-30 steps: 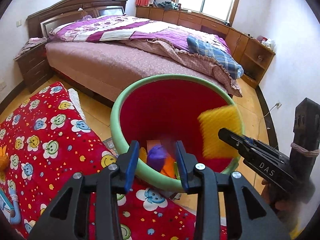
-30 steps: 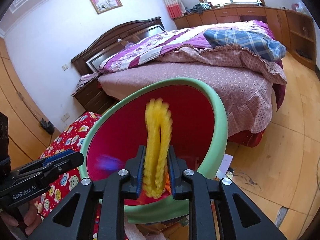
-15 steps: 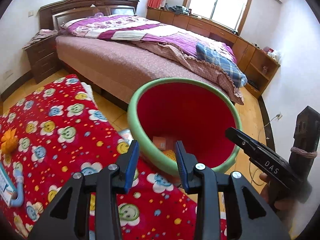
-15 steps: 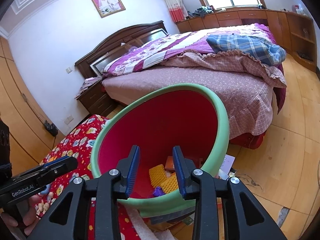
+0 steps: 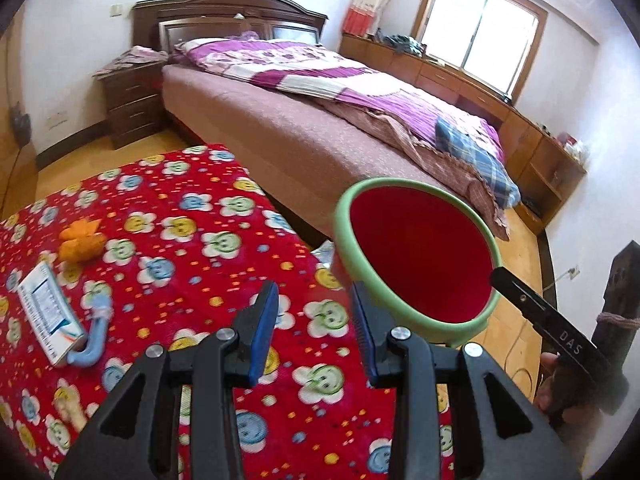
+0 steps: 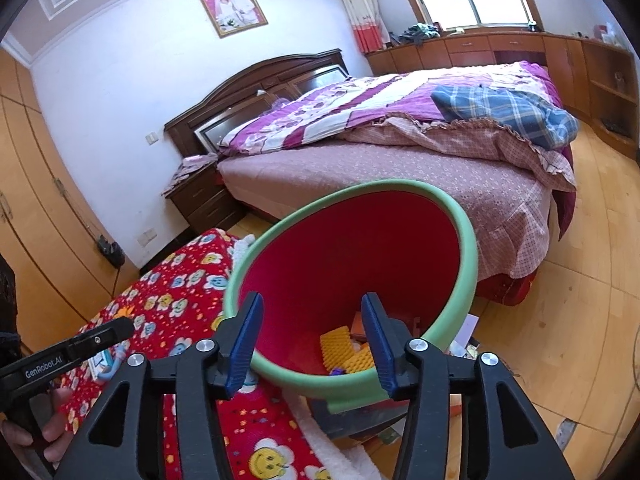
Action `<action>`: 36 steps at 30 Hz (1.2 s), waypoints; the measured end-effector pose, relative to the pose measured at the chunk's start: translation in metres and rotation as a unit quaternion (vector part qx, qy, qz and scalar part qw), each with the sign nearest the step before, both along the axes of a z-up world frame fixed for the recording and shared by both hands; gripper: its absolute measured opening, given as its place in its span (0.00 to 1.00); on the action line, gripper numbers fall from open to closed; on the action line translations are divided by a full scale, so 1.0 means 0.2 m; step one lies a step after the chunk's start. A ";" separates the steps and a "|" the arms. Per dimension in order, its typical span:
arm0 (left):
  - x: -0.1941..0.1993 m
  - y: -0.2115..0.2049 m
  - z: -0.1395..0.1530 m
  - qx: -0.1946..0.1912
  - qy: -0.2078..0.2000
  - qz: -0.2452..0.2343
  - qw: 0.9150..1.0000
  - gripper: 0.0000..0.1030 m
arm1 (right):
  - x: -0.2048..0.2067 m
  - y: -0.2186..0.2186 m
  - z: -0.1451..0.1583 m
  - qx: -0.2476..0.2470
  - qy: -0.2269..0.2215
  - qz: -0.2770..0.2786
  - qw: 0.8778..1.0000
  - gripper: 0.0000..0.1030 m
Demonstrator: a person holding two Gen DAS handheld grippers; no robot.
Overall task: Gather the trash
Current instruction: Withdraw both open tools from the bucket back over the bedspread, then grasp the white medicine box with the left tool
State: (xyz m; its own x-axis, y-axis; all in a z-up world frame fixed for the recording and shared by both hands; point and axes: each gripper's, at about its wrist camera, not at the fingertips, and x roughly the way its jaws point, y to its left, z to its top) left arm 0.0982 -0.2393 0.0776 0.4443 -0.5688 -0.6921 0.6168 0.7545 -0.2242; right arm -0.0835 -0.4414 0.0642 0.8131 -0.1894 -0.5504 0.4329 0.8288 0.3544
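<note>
The left gripper [image 5: 314,326] hangs over the soft red blanket [image 5: 192,240] printed with smiley flowers, its blue ribbed fingers [image 5: 262,330] spread apart and empty. The right gripper [image 6: 310,344] hovers at the near rim of the round bin [image 6: 466,248], fingers likewise parted with nothing between them. The bin has a thick, smooth green lip and a red inside; at its bottom lie waffle-textured yellow sponge pieces [image 6: 340,340] and a small purple scrap [image 6: 338,371]. On the blanket remain a flat white box [image 5: 50,316], a curved pale-blue tube [image 5: 94,340] touching it, and a crumpled orange wad [image 5: 82,240] farther back. The bin stands just past the blanket's edge, with bare wooden floor [image 6: 560,300] between it and the bed [image 5: 304,136].
</note>
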 end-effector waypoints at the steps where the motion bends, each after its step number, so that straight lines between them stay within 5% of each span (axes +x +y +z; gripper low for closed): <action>1: 0.00 0.03 0.01 -0.001 -0.001 0.005 1.000 0.36 | 0.00 0.02 0.01 -0.001 -0.001 0.003 1.000 0.53; 17: 0.03 0.44 0.04 -0.019 -0.002 0.105 0.994 0.36 | 0.07 0.28 0.06 -0.011 0.000 0.056 0.998 0.54; 36: 0.27 0.91 -0.11 -0.012 0.027 0.254 0.967 0.40 | 0.23 0.51 -0.02 -0.012 0.030 0.101 0.994 0.54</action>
